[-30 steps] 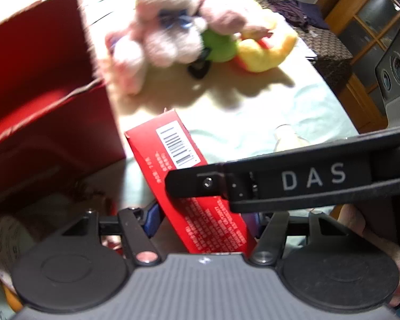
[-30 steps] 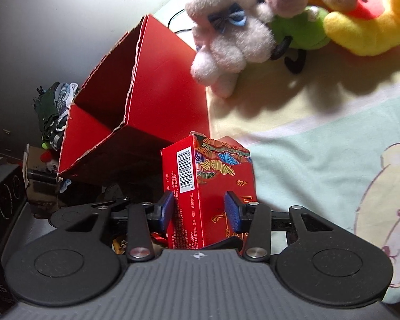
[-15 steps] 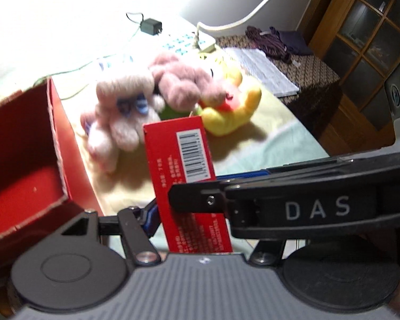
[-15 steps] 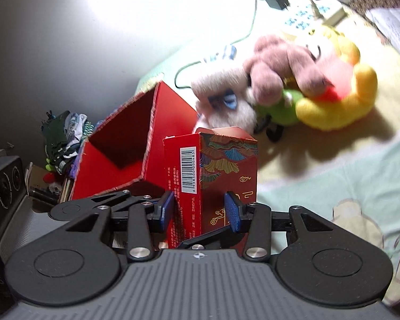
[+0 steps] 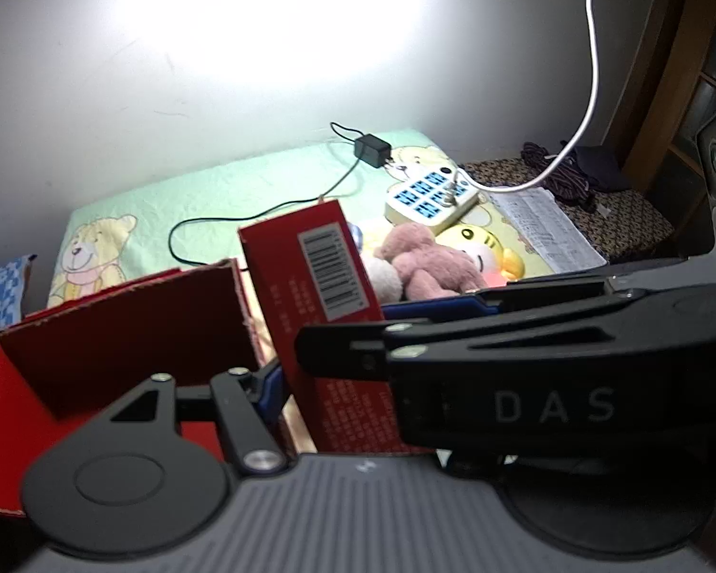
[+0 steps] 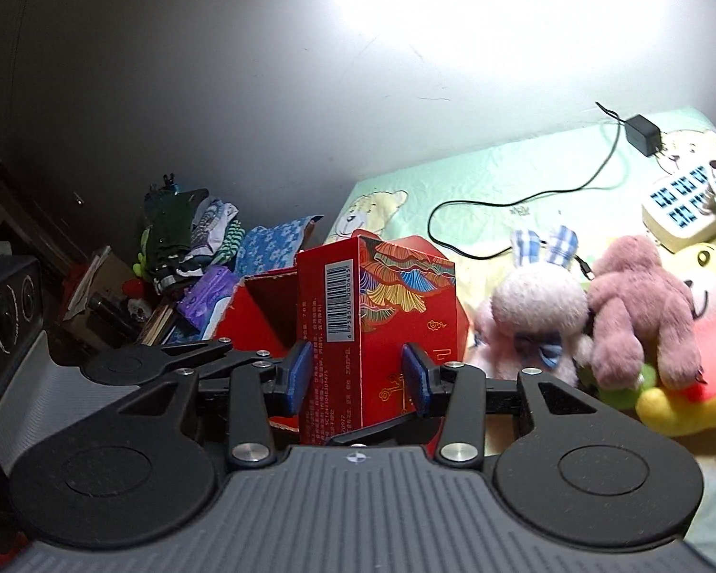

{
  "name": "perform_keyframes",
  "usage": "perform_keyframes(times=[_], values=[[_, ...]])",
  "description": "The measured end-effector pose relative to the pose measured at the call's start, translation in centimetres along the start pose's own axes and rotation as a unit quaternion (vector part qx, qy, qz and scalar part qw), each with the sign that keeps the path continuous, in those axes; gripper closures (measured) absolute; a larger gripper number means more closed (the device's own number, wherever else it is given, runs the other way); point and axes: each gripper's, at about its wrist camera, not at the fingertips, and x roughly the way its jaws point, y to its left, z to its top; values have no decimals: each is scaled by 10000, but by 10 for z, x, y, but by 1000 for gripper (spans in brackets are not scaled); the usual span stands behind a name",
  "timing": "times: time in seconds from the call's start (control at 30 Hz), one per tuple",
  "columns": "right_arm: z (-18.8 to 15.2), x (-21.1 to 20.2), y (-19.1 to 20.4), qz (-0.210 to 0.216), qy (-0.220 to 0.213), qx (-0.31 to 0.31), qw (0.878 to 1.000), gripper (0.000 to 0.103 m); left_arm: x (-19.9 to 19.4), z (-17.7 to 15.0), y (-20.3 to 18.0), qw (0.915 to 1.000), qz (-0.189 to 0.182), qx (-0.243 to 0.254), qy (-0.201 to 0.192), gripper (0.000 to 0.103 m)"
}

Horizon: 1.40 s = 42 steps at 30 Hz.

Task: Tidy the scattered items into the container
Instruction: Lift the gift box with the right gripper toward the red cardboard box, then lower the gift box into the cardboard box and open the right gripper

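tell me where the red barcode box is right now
The red barcode box is upright in the right tool, held beside the open red container, left of the plush toys.

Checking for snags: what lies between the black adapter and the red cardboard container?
Right wrist view: only black cable on green sheet between adapter and container.

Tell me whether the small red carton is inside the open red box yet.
Not yet. The small red carton stands upright, held in the right gripper, beside the open red box.
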Motion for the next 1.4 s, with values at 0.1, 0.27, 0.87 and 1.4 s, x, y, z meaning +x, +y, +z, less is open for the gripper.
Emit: perform_keyframes(times=[0.1,0.27,0.87,1.4], values=[[10,18,18,76,7,-168,9998,57,-3,4,25,9999,142,-65,-65,40],[21,55,47,-69,75,-409,9991,57,0,7,73,9995,8,-313,52,40],[-1,166,30,-1105,992,93,9889,59,114,-27,149,9828,-1186,-545,1306,40],[-5,187,36,-1444,991,-417,9837,67,122,-31,163,9829,-1014,-147,1528,36]])
